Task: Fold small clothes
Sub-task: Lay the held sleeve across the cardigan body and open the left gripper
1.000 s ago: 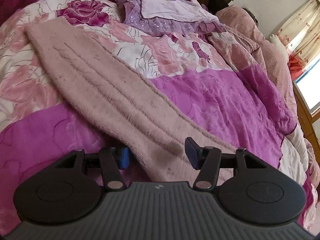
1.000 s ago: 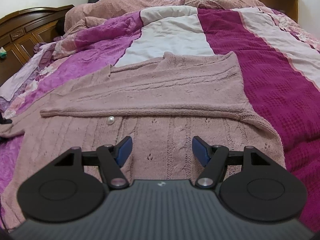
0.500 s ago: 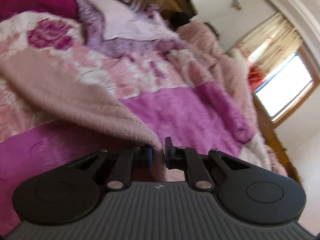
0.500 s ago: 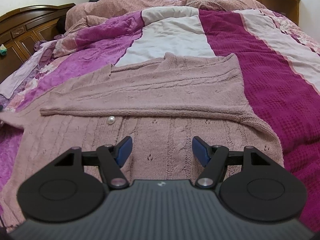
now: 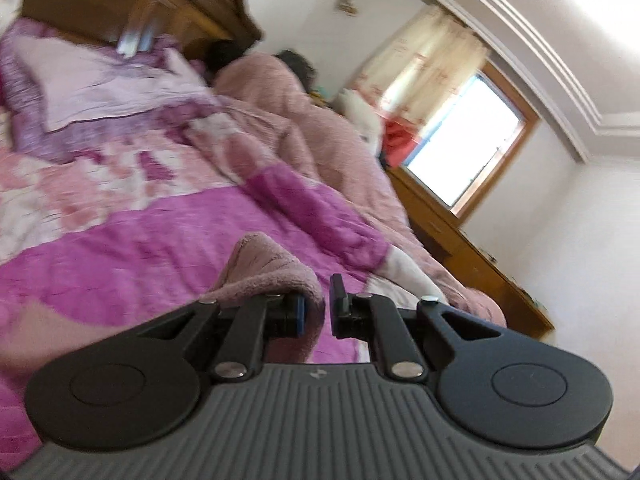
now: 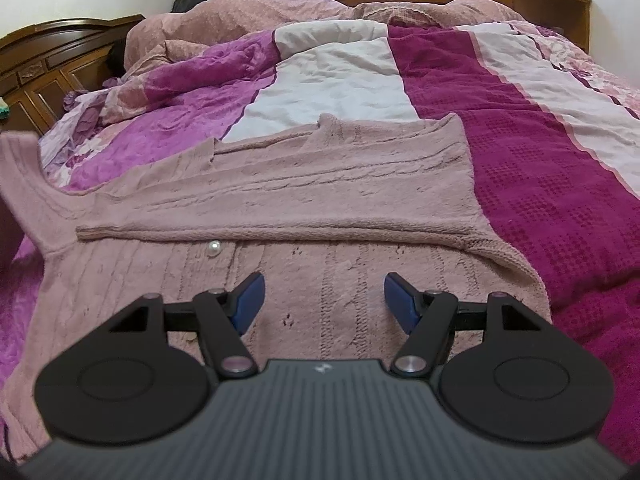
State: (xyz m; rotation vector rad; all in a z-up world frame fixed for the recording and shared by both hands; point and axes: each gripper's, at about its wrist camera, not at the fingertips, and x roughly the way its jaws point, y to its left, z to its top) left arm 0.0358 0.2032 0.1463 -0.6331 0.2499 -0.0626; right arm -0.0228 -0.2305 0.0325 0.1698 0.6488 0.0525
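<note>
Gripping the sleeve (image 5: 272, 272) near its cuff, the left gripper (image 5: 316, 306) is clenched on a bunched fold of knit, lifted clear of the quilt (image 5: 152, 248). Right gripper (image 6: 324, 300) hangs released, jaws wide and empty, low over the cardigan (image 6: 304, 200).

Where it lies: cardigan flat on the bed, body nearest the right gripper, one sleeve already laid across the chest. The other sleeve rises at the left edge of the right view (image 6: 20, 184).

Risks, as judged:
- Pinch sits on a thin roll of fabric. A quick swing could pull it out of the pads, and the sleeve would drop short and crumpled.
- Nothing pins the body. A hard pull on the sleeve may drag the shoulder sideways and undo the fold already laid.
- Soft quilt beneath; wrinkles there may carry up into the stack.
- Left view is blurred, so how deep the hold goes is unclear.

Materials:
- Cardigan: dusty pink, fuzzy cable knit with small eyelet holes, ribbed edges, stretchy and limp.
- Button (image 6: 213, 247): one pearly round bead on the front.
- Quilt: stitched magenta and white panels with a floral part, slightly glossy, puffy.
- Gripper pads: blue, flat; arms matte black.
</note>
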